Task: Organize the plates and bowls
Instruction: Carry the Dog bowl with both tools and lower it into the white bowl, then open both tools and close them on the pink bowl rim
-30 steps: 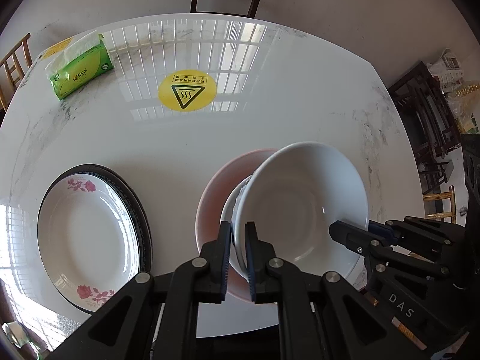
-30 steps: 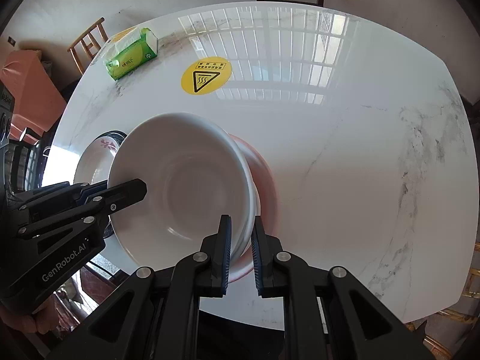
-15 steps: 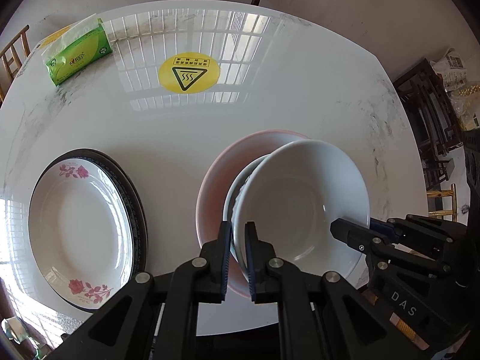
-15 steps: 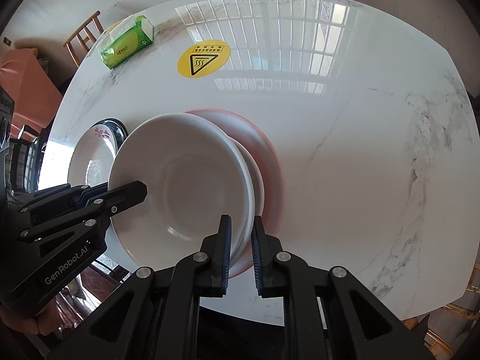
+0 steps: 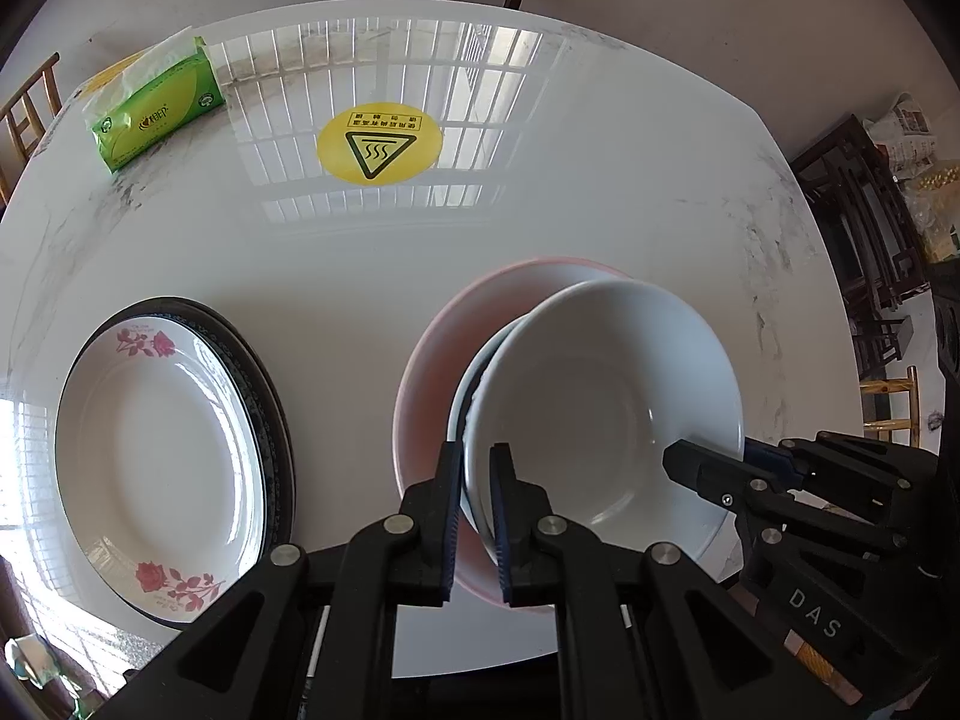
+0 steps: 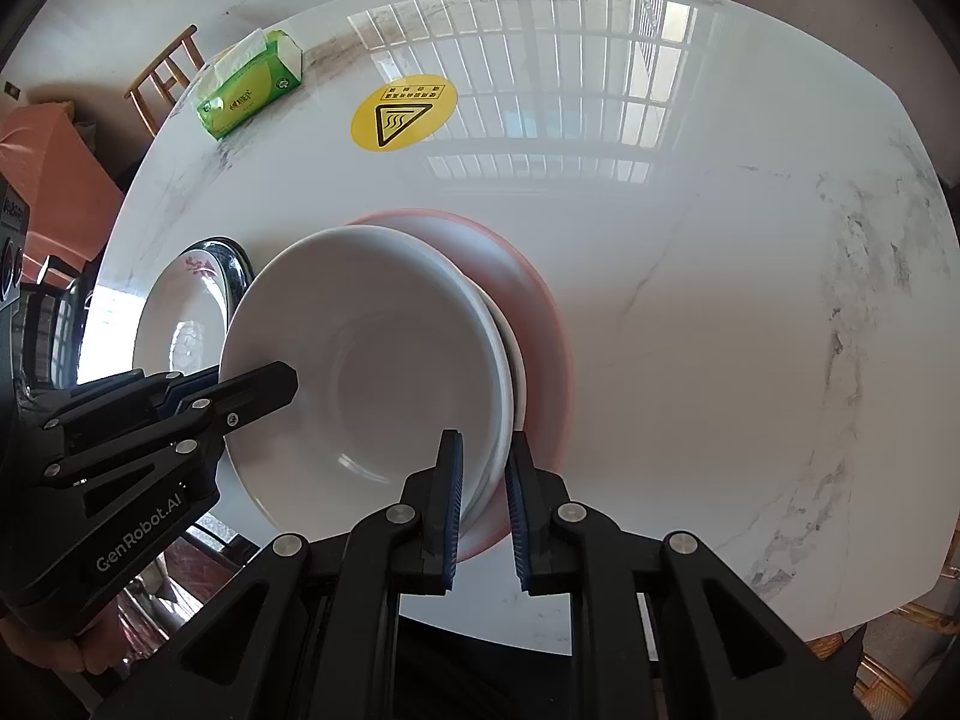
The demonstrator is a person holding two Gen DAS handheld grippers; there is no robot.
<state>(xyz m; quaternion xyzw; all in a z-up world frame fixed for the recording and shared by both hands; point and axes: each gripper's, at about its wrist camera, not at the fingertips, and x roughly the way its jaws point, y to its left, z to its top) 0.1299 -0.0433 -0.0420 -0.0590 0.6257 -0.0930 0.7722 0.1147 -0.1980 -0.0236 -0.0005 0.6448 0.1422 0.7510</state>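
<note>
top bowl: glossy white ceramic bowl [image 5: 606,414], empty, nested in a second white bowl [image 6: 517,372], both over a wide pink plate [image 5: 444,360], tilted
left gripper [image 5: 477,504]: jaws nearly closed, clamped on the near-left rim of the white bowl stack
right gripper [image 6: 483,492]: jaws a little wider, straddling the stack's right rim, contact unclear
side stack: rose-patterned white plate [image 5: 156,468], empty, atop a black-rimmed plate [image 5: 273,420], left on the white marble table [image 5: 600,198]
far edge: green tissue pack [image 5: 159,111], yellow round warning sticker [image 5: 379,143]
</note>
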